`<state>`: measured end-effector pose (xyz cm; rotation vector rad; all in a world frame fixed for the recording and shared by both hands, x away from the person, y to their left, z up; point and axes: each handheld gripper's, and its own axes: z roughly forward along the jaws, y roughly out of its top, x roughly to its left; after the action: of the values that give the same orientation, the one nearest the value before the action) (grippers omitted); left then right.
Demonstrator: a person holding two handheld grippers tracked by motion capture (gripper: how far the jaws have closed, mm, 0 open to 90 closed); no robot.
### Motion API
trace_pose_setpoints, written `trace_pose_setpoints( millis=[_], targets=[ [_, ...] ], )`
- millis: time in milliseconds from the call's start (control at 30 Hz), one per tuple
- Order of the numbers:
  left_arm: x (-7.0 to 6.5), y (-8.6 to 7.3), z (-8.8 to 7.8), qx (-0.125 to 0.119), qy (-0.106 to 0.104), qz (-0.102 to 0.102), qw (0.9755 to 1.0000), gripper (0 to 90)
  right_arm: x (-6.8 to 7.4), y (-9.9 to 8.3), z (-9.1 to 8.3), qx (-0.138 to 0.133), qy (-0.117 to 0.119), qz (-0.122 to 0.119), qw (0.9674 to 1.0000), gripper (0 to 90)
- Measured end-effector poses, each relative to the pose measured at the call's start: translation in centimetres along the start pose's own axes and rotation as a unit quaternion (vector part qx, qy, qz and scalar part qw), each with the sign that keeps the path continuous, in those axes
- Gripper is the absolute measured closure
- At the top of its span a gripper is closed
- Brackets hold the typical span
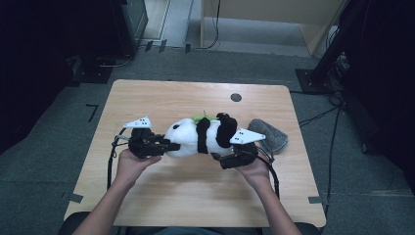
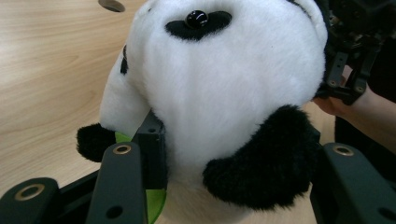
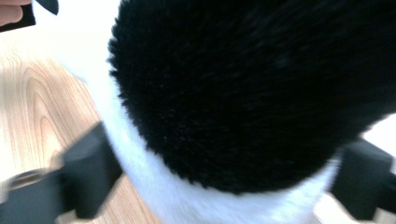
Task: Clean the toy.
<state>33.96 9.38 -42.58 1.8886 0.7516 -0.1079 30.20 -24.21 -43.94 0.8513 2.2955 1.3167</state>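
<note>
From my end: panda toy (image 1: 198, 137) is plush – fuzzy white pile w/ denser black pile on the limbs, soft and matt. Its eye (image 2: 196, 18) is a hard glossy black bead, catches a highlight. Green bit under the head (image 2: 156, 203) looks like smooth felt or cloth, can't tell which. Table (image 1: 161, 95) is light wood-grain, smooth, low satin sheen. Left gripper (image 2: 224, 158) jaws – matt black plastic w/ brassy metal rings at the pivots. Right gripper (image 3: 224, 172) jaws also matt black, blurred. Grey pad (image 1: 271, 134) on the table looks like nubby cloth. Floor (image 1: 342, 161) is grey carpet, rough.
</note>
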Motion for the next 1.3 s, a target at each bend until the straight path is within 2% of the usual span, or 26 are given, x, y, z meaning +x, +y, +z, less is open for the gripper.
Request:
trace_pose_setpoints(
  millis=[67, 200, 267, 333, 433, 500, 567, 600, 667, 767, 867, 1000, 1100, 1233, 1267, 1300],
  targets=[
    [0.0, 0.0, 0.0, -0.004, 0.000, 0.001, 1.0000, 45.0, -0.1, 0.1, -0.2, -0.006, 0.003, 0.006, 1.0000, 25.6],
    [-0.4, 0.0, 0.2, -0.009, 0.011, 0.029, 0.9995, 34.1, -0.2, 0.4, -0.7, -0.004, 0.005, 0.019, 0.9998, 34.4],
    [-0.5, -0.1, 0.3, -0.011, 0.010, 0.041, 0.9990, 27.9, -0.2, 0.6, -1.0, -0.002, 0.004, 0.028, 0.9996, 37.4],
    [-0.5, -0.1, 0.1, -0.033, 0.009, 0.057, 0.9978, 22.2, -0.5, 0.8, -1.3, -0.005, 0.002, 0.040, 0.9992, 37.9],
    [-0.5, -0.1, -0.7, -0.062, 0.011, 0.082, 0.9946, 20.3, -1.2, 1.1, -1.9, -0.015, 0.012, 0.064, 0.9978, 38.7],
    [-0.5, -0.3, -1.0, -0.058, 0.013, 0.098, 0.9934, 22.5, -1.4, 1.3, -2.2, -0.015, 0.011, 0.068, 0.9975, 39.2],
    [-0.5, -0.7, -1.2, -0.053, 0.030, 0.116, 0.9913, 25.1, -1.5, 1.4, -2.5, -0.008, 0.003, 0.072, 0.9973, 39.2],
    [-0.5, -0.9, -1.3, -0.051, 0.032, 0.121, 0.9908, 25.5, -1.6, 1.4, -2.5, -0.005, -0.001, 0.078, 0.9969, 39.3],
    [-0.3, -1.2, -1.6, -0.048, 0.028, 0.120, 0.9913, 25.5, -2.0, 1.2, -2.8, -0.003, -0.001, 0.092, 0.9958, 39.4],
    [0.0, -1.6, -1.4, -0.046, 0.022, 0.120, 0.9915, 25.4, -2.7, 1.1, -3.4, -0.012, 0.012, 0.130, 0.9913, 39.5],
    [0.1, -1.9, -0.8, -0.026, 0.022, 0.127, 0.9913, 25.3, -2.5, 1.4, -3.9, -0.015, 0.026, 0.137, 0.9901, 39.2],
    [0.0, -2.1, -0.1, -0.022, 0.018, 0.155, 0.9875, 24.0, -1.9, 1.8, -3.8, -0.011, 0.046, 0.141, 0.9889, 38.9],
    [-0.4, -2.3, 0.0, -0.031, 0.026, 0.176, 0.9835, 17.0, -1.6, 1.9, -3.6, -0.003, 0.060, 0.143, 0.9879, 38.6],
    [-0.8, -2.4, 0.5, -0.039, 0.034, 0.191, 0.9803, 8.9, -1.3, 1.9, -3.3, 0.004, 0.079, 0.148, 0.9858, 38.5],
    [-0.9, -2.4, 0.7, -0.039, 0.030, 0.188, 0.9809, 7.1, -1.2, 1.9, -3.2, 0.008, 0.084, 0.148, 0.9854, 38.3],
    [-0.9, -2.4, 0.8, -0.040, 0.024, 0.175, 0.9834, 6.8, -1.0, 2.0, -3.0, 0.012, 0.088, 0.148, 0.9850, 38.1]
  ],
)
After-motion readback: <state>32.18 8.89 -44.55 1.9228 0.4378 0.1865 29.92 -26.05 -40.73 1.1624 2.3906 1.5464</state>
